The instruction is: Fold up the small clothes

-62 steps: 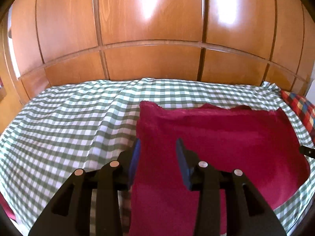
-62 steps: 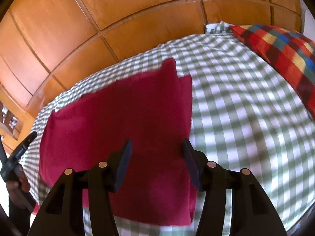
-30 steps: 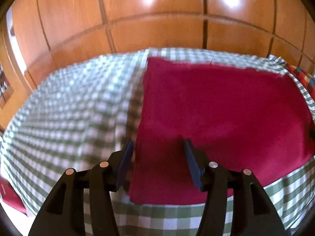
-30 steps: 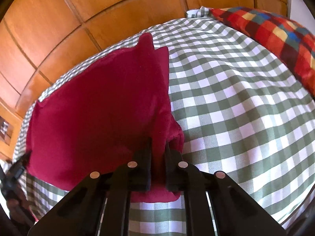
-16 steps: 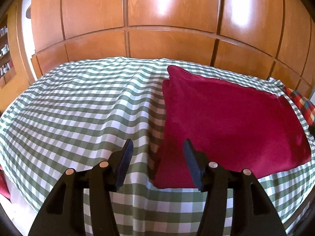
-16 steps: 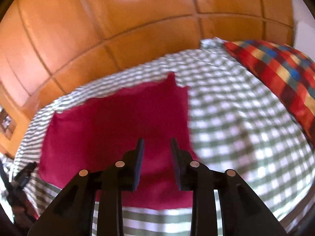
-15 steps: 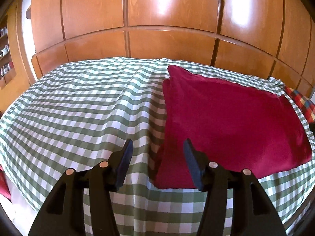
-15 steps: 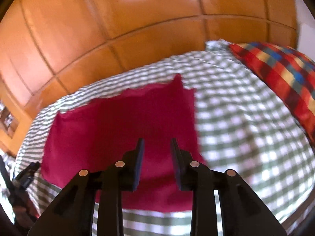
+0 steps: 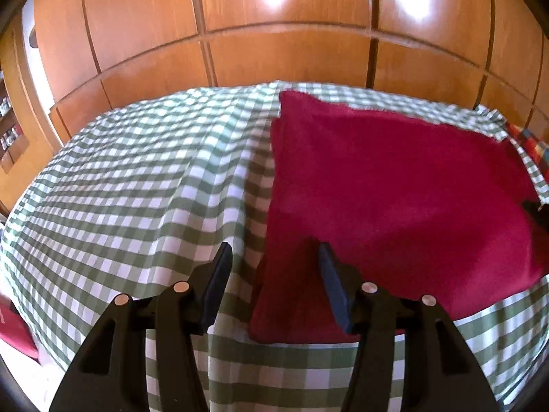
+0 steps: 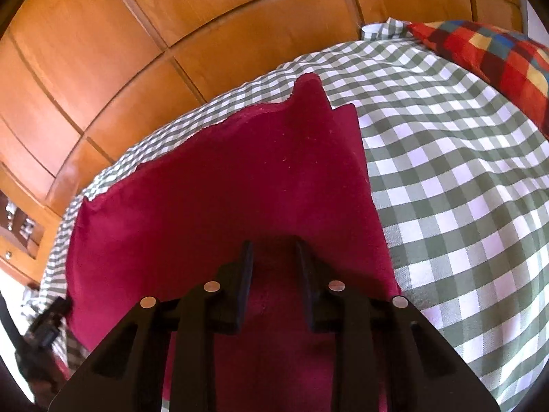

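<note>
A dark red cloth (image 9: 394, 199) lies flat, folded, on a green-and-white checked bedsheet (image 9: 137, 189). My left gripper (image 9: 272, 261) stands open over the cloth's near left corner, with the cloth's left edge running between its fingers and no pad touching it. In the right wrist view the red cloth (image 10: 223, 189) fills the middle. My right gripper (image 10: 274, 261) hovers low over its near right part, its jaws a narrow gap apart and closing. Cloth shows through the gap but is not pinched. The left gripper (image 10: 51, 312) shows at the lower left edge.
Glossy wooden panels (image 9: 274, 17) rise behind the bed. A red, blue and yellow checked pillow (image 10: 487, 55) lies at the right end of the checked sheet (image 10: 463, 189). Something red (image 9: 13, 329) sits below the bed's left edge.
The right gripper, shut on the cloth's right edge a second ago, let go, drew back, then came in low over the cloth. The left gripper stayed open by the left edge.
</note>
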A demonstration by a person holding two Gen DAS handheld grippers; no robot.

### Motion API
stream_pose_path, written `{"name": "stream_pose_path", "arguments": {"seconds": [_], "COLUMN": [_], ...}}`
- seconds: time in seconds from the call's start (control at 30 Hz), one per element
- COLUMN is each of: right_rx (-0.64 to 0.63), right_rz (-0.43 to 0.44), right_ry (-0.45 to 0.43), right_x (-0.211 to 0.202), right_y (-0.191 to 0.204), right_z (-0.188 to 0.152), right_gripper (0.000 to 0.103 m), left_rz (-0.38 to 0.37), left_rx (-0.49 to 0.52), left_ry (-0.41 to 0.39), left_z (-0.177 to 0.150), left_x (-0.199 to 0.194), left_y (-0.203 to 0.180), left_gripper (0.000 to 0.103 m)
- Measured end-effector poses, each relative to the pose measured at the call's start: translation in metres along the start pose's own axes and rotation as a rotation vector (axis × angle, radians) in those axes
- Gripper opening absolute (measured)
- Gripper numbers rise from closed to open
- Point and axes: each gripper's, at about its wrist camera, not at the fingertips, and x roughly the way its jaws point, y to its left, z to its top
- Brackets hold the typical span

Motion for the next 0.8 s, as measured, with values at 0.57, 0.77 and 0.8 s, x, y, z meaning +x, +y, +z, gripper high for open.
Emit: {"name": "stream_pose_path", "arguments": {"seconds": [0.57, 0.77, 0.8], "right_rx": [0.019, 0.010, 0.011], "right_rz": [0.022, 0.031, 0.035], "right_ry": [-0.021, -0.031, -0.031], "right_x": [-0.001, 0.000, 0.000], "right_y": [-0.003, -0.002, -0.003], "right_z": [-0.001, -0.003, -0.003], "right_gripper": [0.024, 0.024, 0.024], "left_rz": [-0.049, -0.042, -0.046], "left_rx": [0.038, 0.049, 0.051], "left_ry": [-0.063, -0.018, -0.002], "left_z": [0.031, 0.035, 0.034], "left_x": [-0.003, 0.018, 0.023], "left_y": [-0.020, -0.025, -0.025], "left_gripper": [0.051, 0.051, 0.051]}}
